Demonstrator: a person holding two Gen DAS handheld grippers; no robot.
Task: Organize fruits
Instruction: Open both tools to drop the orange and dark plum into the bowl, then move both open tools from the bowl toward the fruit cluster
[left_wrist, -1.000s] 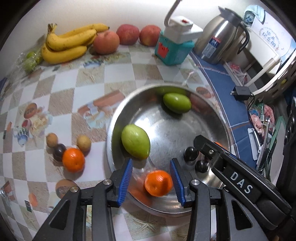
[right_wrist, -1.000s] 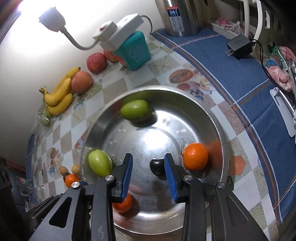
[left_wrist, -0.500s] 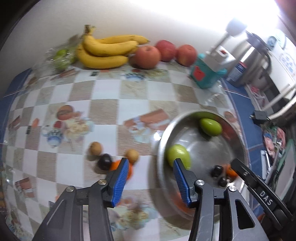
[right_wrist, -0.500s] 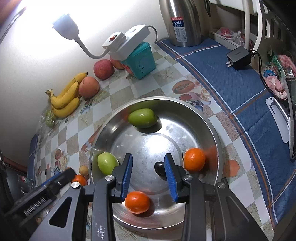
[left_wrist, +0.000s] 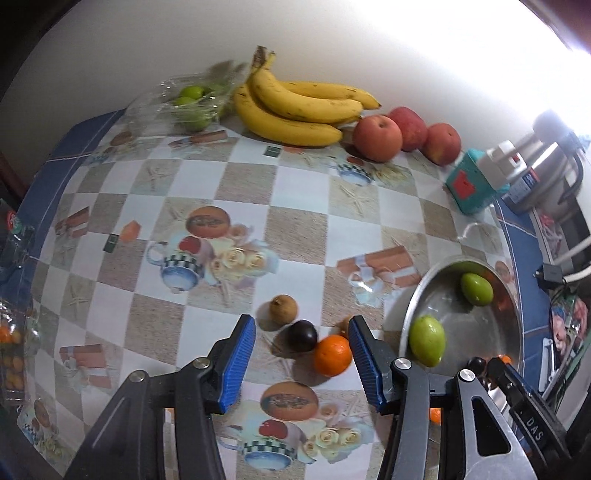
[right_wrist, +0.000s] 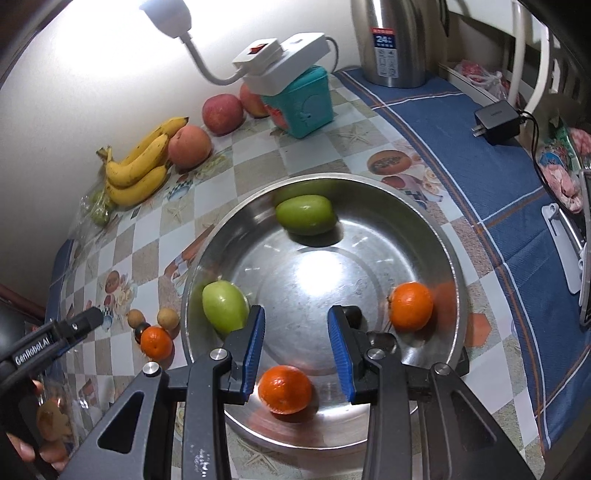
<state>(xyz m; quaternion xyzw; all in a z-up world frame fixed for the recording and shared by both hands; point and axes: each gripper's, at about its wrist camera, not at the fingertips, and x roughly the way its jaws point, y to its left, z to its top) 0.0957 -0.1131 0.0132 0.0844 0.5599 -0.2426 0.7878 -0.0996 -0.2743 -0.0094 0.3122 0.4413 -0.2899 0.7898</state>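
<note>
**A:** How are your two grippers set?

**B:** My left gripper (left_wrist: 301, 360) hangs over the tablecloth with its blue pads spread and nothing pressed between them. Its jaws have just been opening, though over the last half second the gap barely changes. In the left wrist view a dark plum (left_wrist: 302, 335) and an orange (left_wrist: 332, 355) lie on the cloth in the gap, low in the middle of the frame. My right gripper (right_wrist: 296, 345) hovers over the steel bowl (right_wrist: 448, 254), jaws apart and gripping nothing. Through its gap I see bare bowl floor, with a second orange (right_wrist: 284, 388) at the lower edge of the gap.

**A:** What surrounds them?

**B:** A small brown fruit (left_wrist: 283, 309) sits just above the plum. To the right, the bowl holds two green mangoes (right_wrist: 225, 311) and another orange (right_wrist: 411, 305); a small dark fruit (right_wrist: 353, 314) peeks out behind my right gripper's right finger.

**A:** And further out?

**B:** In the left wrist view, bananas (left_wrist: 301, 107) and three apples (left_wrist: 377, 137) line the wall at the top. A clear bag of green fruit (left_wrist: 192, 102) lies at the upper left, a teal box (left_wrist: 469, 184) at the right.
</note>
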